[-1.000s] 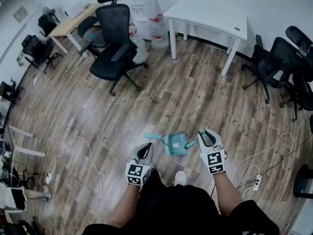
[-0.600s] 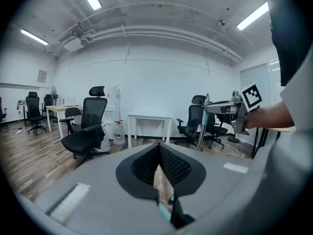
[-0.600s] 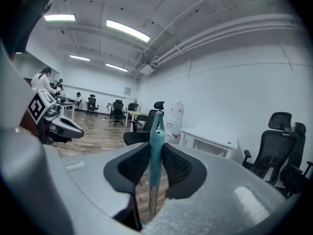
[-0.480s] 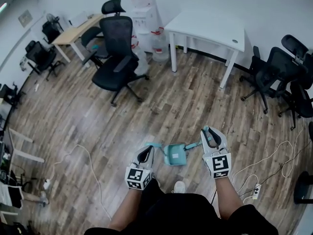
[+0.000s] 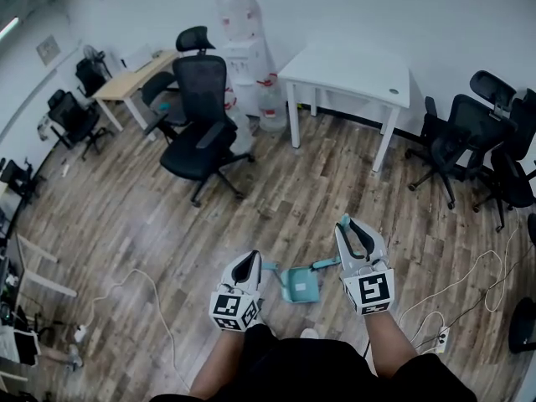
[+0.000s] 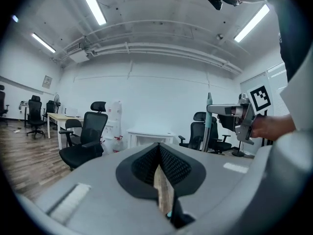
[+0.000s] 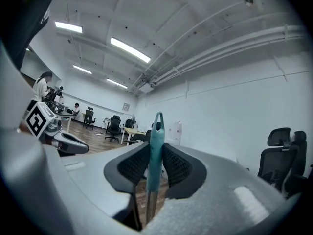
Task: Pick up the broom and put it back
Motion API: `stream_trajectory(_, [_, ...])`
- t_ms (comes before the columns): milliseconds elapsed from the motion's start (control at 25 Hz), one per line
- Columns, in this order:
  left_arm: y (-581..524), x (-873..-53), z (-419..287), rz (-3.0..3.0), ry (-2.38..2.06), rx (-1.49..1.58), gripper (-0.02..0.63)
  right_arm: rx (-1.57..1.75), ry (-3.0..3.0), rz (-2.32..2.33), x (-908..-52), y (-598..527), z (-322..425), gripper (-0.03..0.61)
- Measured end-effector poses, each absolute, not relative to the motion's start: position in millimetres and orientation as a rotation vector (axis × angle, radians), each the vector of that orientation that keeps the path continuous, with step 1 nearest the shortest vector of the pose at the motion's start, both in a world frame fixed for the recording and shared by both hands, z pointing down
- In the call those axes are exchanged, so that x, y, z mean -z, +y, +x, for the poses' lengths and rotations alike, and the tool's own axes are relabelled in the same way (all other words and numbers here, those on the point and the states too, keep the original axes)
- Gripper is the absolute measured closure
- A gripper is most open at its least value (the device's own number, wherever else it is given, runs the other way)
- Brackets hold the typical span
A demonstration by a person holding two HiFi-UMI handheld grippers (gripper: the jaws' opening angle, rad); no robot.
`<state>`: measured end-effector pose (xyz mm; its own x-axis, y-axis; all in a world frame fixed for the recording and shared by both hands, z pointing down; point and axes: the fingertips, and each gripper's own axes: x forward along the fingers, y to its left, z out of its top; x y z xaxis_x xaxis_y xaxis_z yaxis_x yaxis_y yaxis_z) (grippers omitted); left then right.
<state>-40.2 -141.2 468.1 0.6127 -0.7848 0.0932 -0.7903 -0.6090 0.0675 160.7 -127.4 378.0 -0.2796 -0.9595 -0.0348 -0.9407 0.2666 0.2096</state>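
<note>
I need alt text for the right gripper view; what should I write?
The right gripper is shut on an upright teal handle, its looped tip above the jaws. Behind are a white wall, office chairs and, at left, the left gripper.

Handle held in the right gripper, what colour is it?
Teal plastic handle, clearest in right gripper view.
</note>
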Motion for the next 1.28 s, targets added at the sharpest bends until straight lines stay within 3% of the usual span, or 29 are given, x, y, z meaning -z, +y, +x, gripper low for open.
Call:
stream_trajectory(360, [-142.2, -431.3, -33.9, 2.802, -1.342, -0.016, 0.597, 0.373, -2.455, 1.84, -338.4, -122.5, 153.0, 0.487])
stream_trajectory(1280, [-132.0, -439.2, -43.3, 2.809, -1.353, -0.058, 0.597, 0.33, -2.427, 1.812, -358.8, -122.7, 149.6, 0.485])
